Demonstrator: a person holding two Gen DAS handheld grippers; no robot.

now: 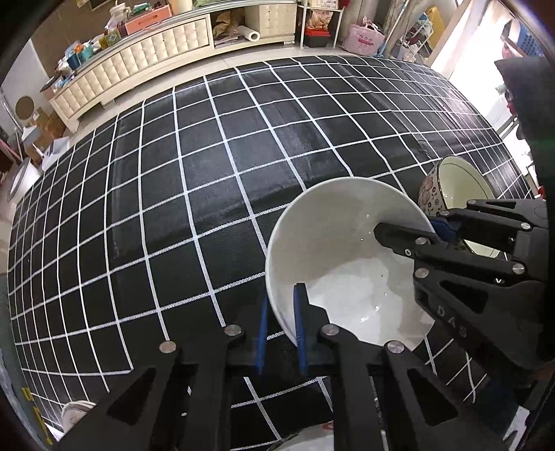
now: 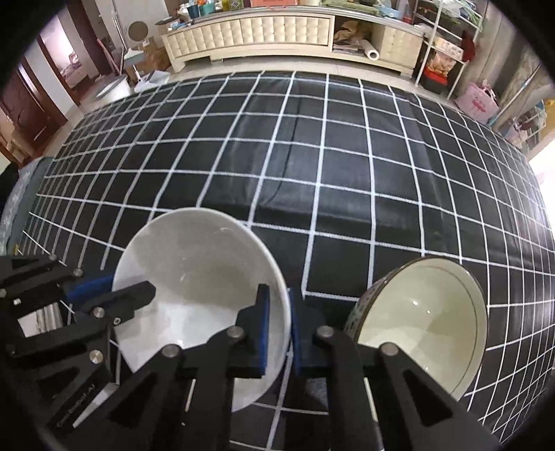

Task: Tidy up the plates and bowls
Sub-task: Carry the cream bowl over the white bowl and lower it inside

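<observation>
A plain white bowl (image 1: 333,249) is held between both grippers above the black grid tablecloth (image 1: 208,173). My left gripper (image 1: 281,329) is shut on its near-left rim. My right gripper (image 2: 279,329) is shut on its right rim and shows in the left wrist view (image 1: 412,229) on the far side of the bowl. The white bowl also shows in the right wrist view (image 2: 197,277), with the left gripper (image 2: 114,288) on its left rim. A patterned bowl with a cream inside (image 2: 419,326) stands just right of it, also in the left wrist view (image 1: 454,187).
A white plate (image 1: 74,418) lies at the table's near-left corner. Another white dish edge (image 1: 312,439) shows under the left gripper. A cream cabinet (image 2: 249,31) and cluttered shelves (image 2: 447,59) stand beyond the table's far edge.
</observation>
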